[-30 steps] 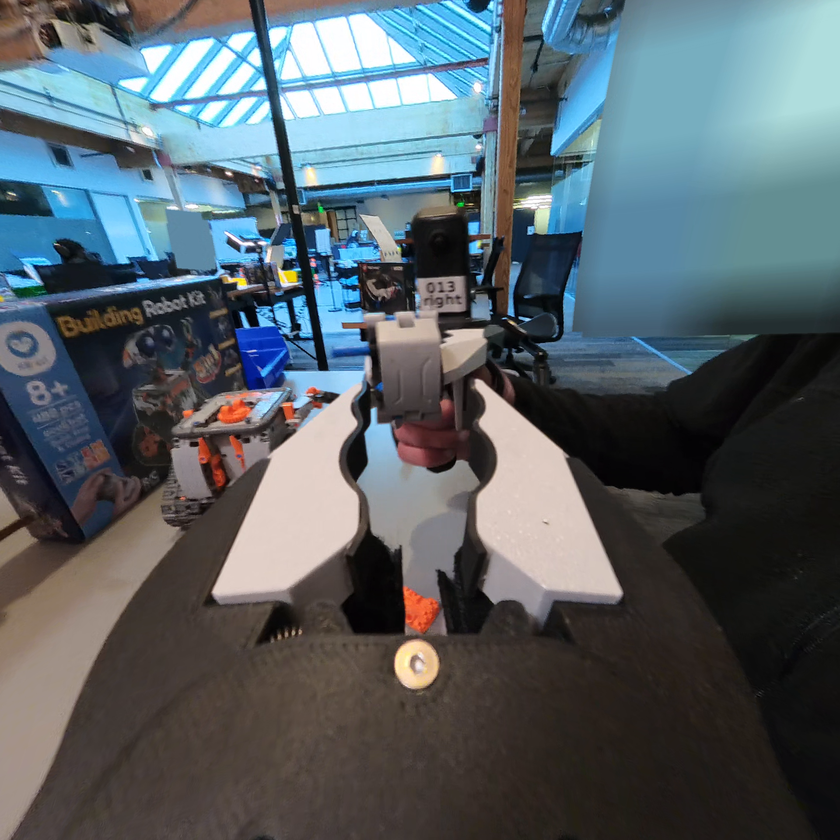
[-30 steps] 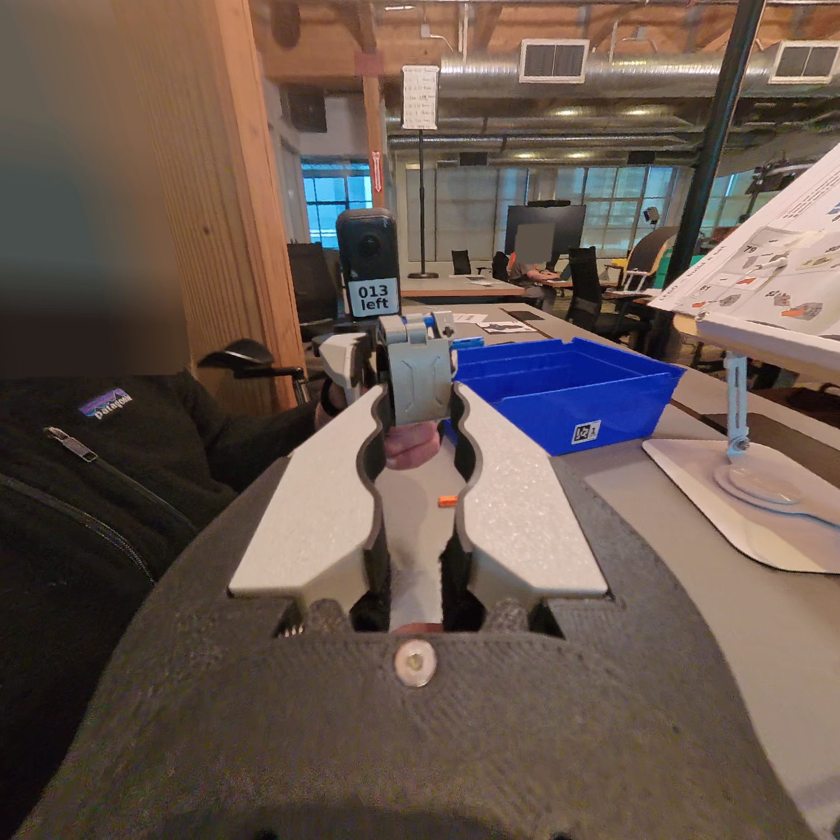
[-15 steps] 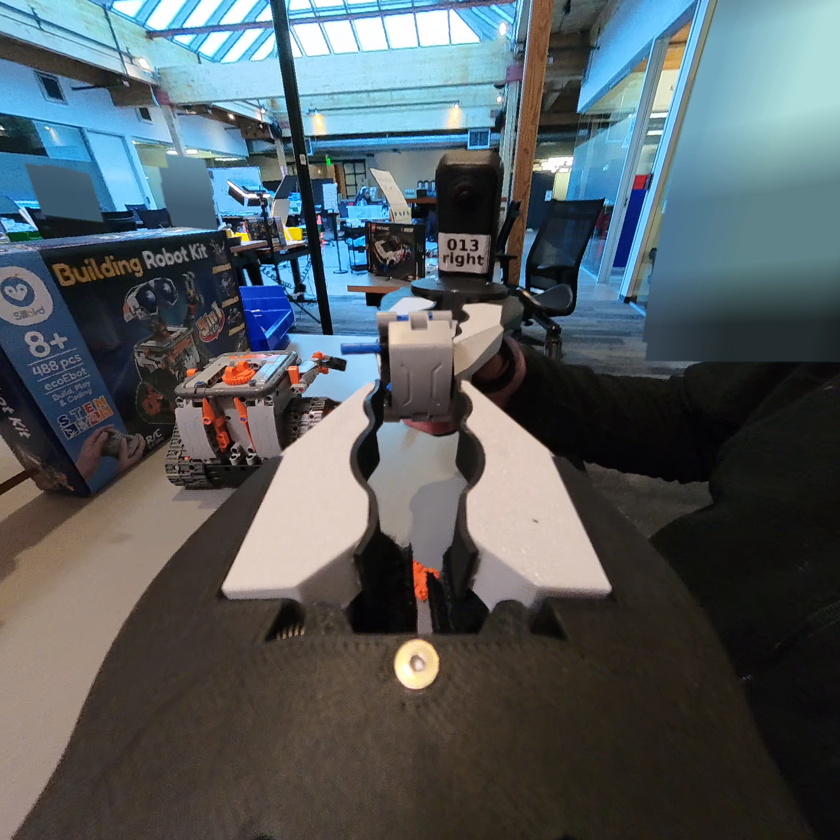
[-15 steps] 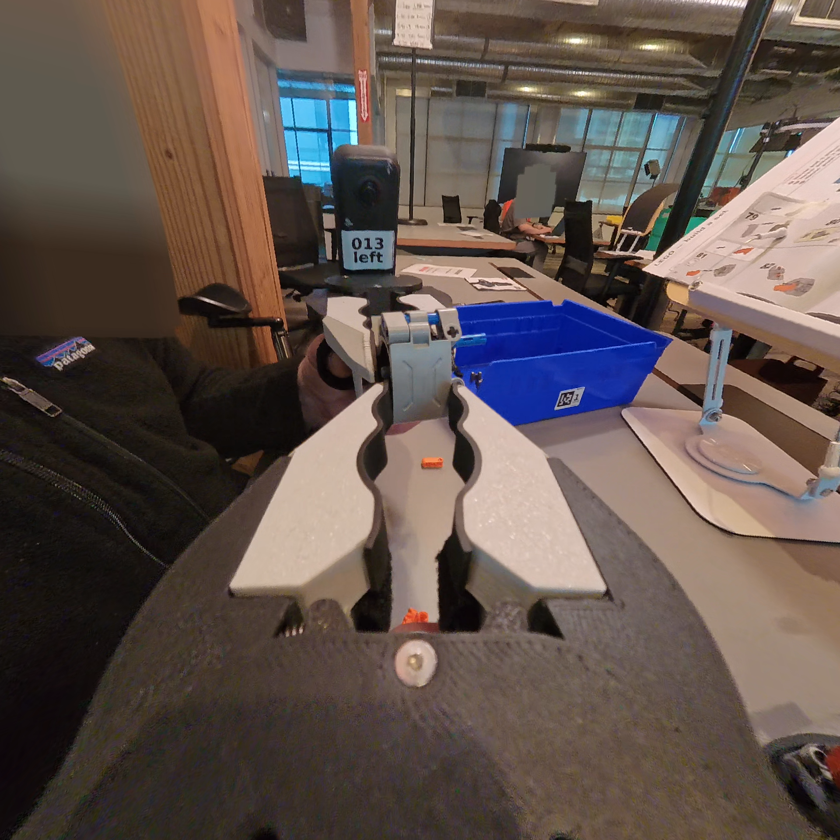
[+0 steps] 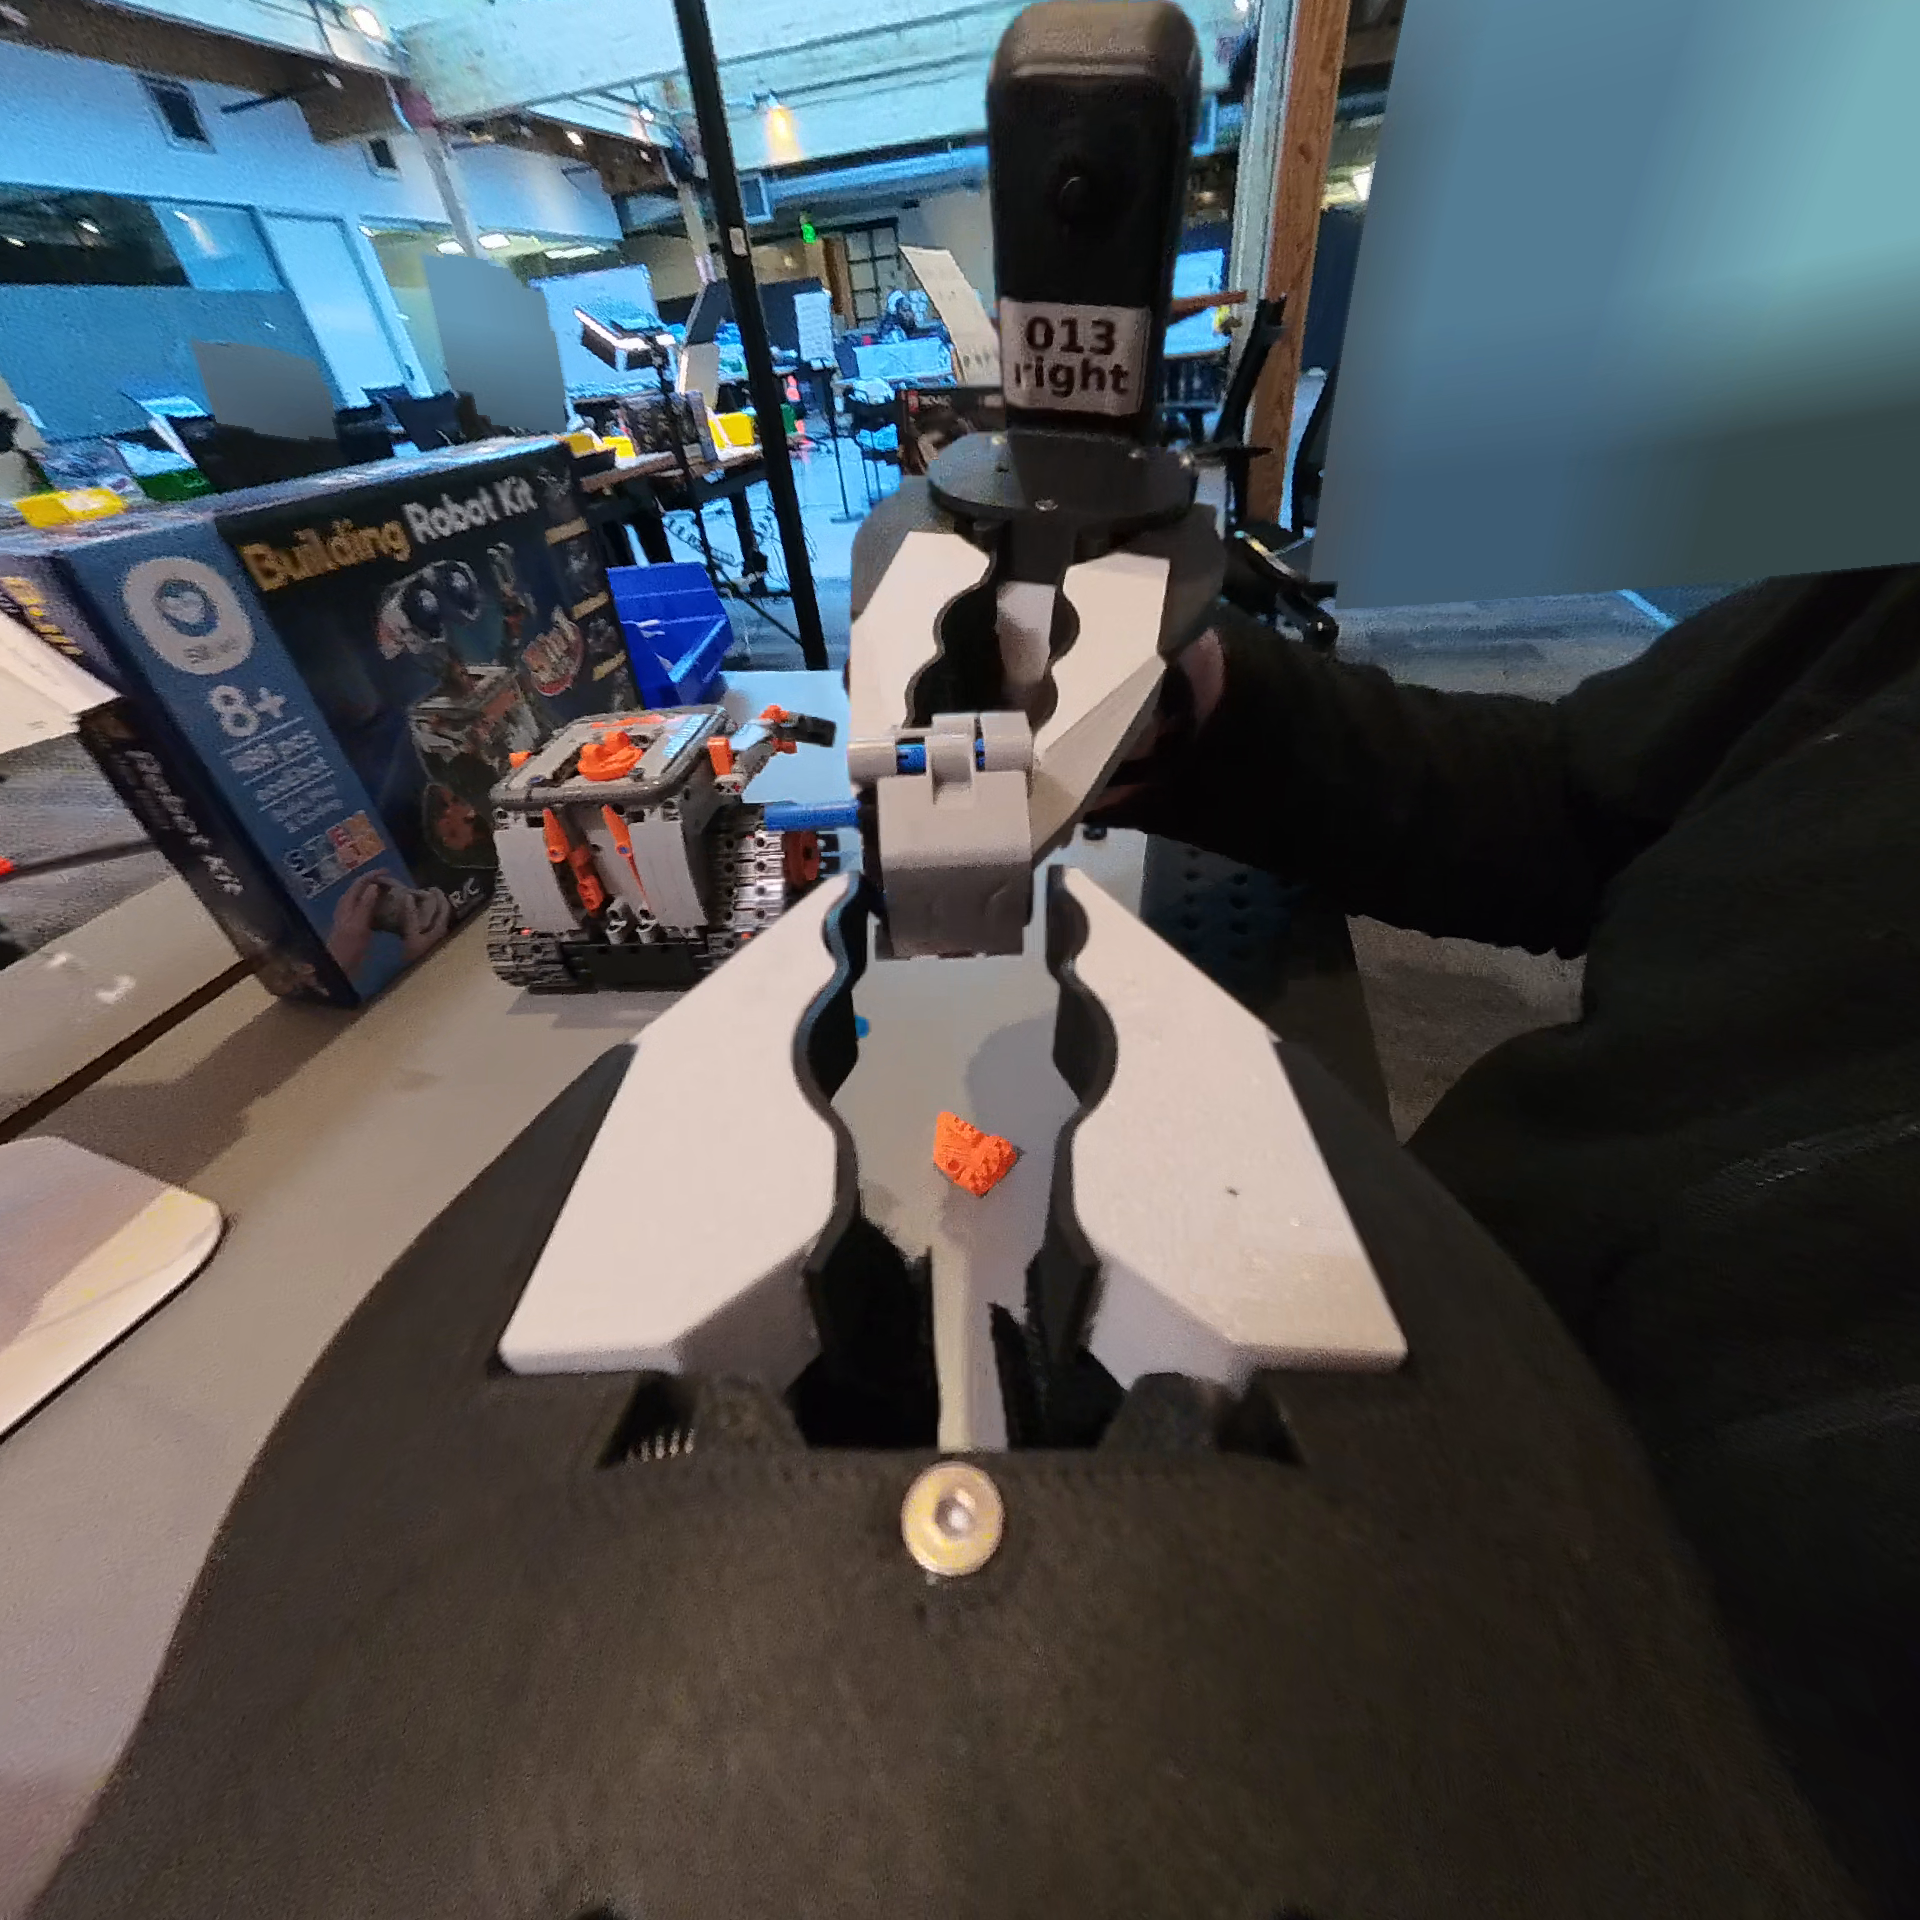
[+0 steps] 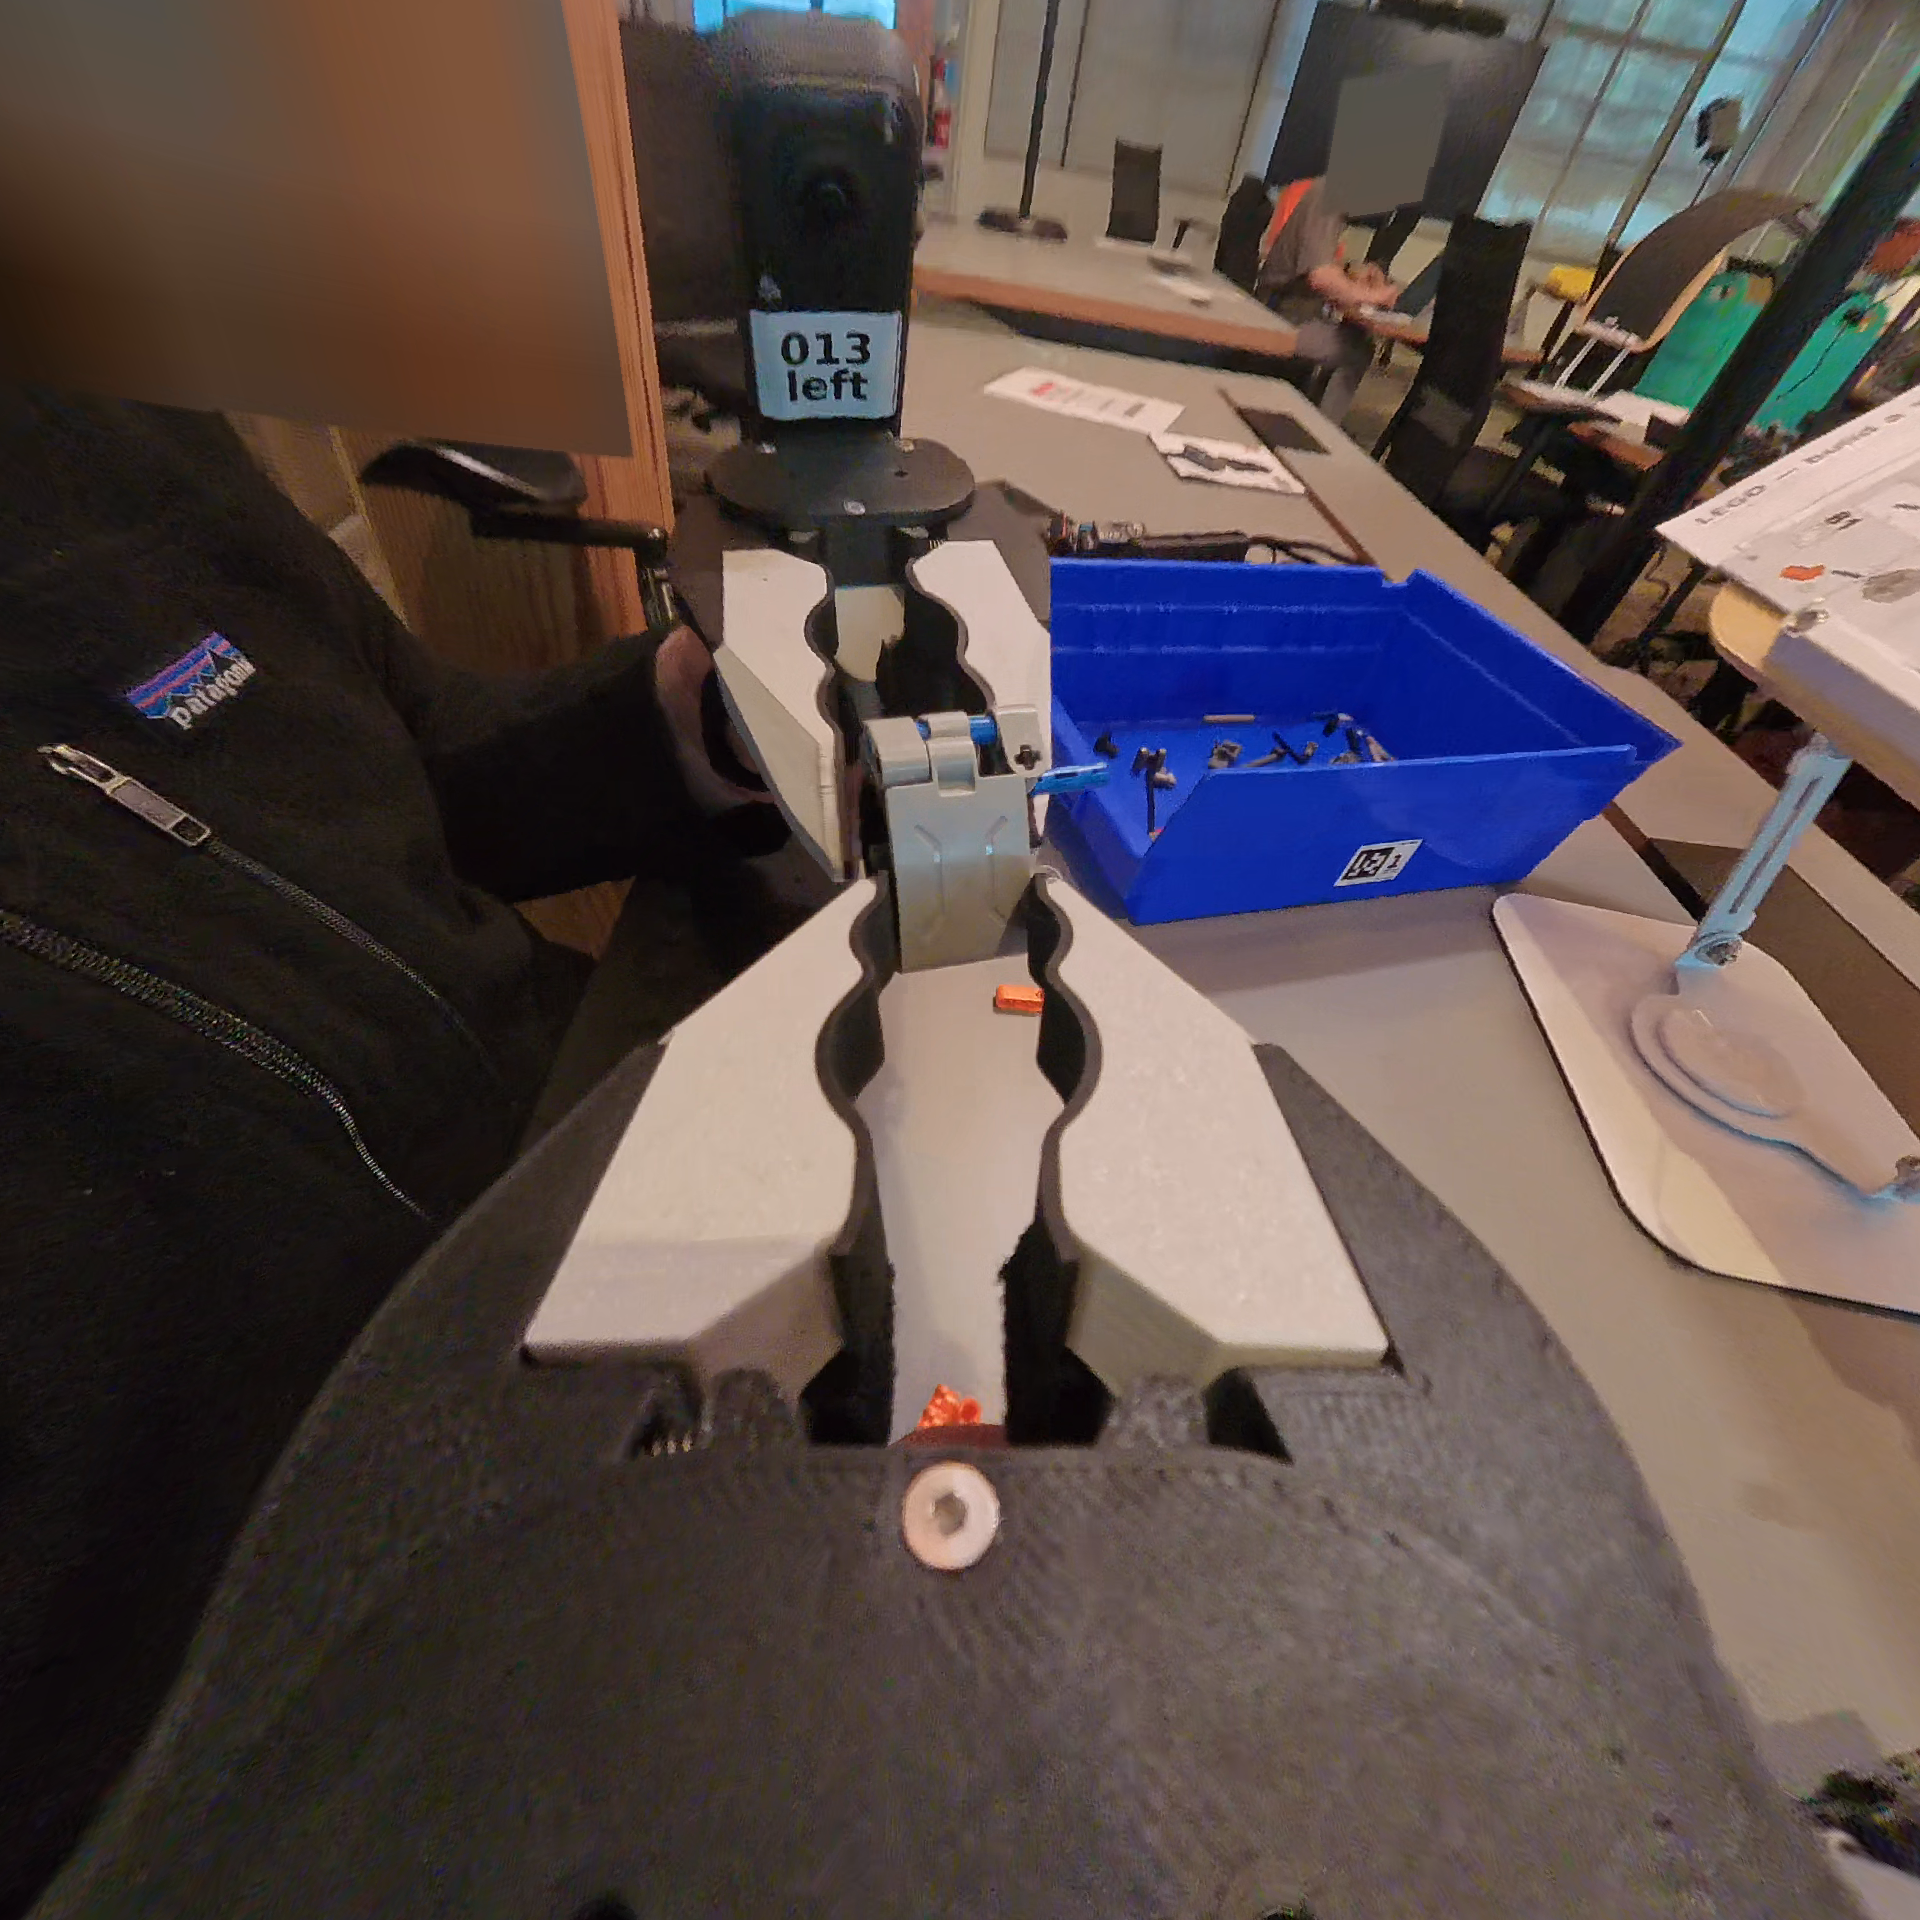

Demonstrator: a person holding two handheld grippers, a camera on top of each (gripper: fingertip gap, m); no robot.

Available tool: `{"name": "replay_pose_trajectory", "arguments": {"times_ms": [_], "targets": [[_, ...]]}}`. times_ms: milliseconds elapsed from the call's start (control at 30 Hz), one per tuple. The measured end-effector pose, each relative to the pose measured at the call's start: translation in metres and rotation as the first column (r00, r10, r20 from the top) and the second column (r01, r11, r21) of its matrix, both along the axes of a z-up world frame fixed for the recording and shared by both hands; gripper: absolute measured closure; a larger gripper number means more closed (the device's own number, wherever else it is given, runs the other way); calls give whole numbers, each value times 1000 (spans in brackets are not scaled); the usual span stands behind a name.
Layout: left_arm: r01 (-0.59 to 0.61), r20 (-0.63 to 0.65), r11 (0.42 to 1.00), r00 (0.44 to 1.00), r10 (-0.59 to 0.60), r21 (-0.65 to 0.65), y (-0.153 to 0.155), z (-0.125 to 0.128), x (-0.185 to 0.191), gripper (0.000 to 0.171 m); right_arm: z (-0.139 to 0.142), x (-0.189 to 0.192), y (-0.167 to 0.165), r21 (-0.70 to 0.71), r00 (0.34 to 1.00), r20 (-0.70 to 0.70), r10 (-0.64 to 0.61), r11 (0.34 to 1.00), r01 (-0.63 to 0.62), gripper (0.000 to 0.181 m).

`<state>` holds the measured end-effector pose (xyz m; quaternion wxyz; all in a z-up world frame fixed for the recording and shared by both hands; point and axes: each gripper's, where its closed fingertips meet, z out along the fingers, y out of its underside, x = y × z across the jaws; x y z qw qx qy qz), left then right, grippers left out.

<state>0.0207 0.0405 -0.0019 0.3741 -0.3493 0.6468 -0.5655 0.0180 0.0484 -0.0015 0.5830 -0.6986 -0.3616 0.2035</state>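
Note:
A grey building-block piece [image 5: 954, 844] with a blue pin across its top is held above the table between both grippers, which face each other. My left gripper [image 5: 954, 902] is shut on its lower end. My right gripper [image 6: 954, 896] is shut on the same grey piece [image 6: 956, 854]. Each gripper shows in the other's view: the right gripper [image 5: 1003, 665] from the left, the left gripper [image 6: 883, 665] from the right. A small orange part [image 5: 971, 1151] lies on the table under the left fingers. A small orange pin [image 6: 1016, 1000] lies by the right fingertip.
A tracked robot model [image 5: 644, 842] and its kit box [image 5: 312, 727] stand at the left. A blue bin [image 6: 1351, 831] holds several small dark parts. A white stand [image 6: 1714, 1039] carries an instruction booklet. A person in a black jacket [image 6: 208, 935] sits close. My two grippers' fingertips are within a few centimetres of each other.
Both grippers have tilted down toward the table and drawn closer together, still holding the grey piece. The orange part now lies in plain view between the left fingers.

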Motion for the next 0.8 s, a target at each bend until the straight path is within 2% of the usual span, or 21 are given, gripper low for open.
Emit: {"name": "replay_pose_trajectory", "arguments": {"times_ms": [233, 367, 500, 800], "targets": [[-56, 34, 998, 998, 57, -25, 34, -2, -21, 138, -13, -20, 34, -53, 995, 97, 4, 999, 1, 159], [-82, 31, 996, 996, 83, -32, 49, -10, -24, 141, -19, -28, 48, -84, 998, 60, 14, 996, -9, 159], [-72, 46, 990, 996, 78, -123, 60, -12, -24, 142, -24, -28, 59, -112, 999, 43, 9, 994, -4, 158], [-46, 106, 970, 992, 73, -241, 74, -2, -32, 142, -9, -36, 72, -75, 997, -72, 17, 997, -22, 158]]}}
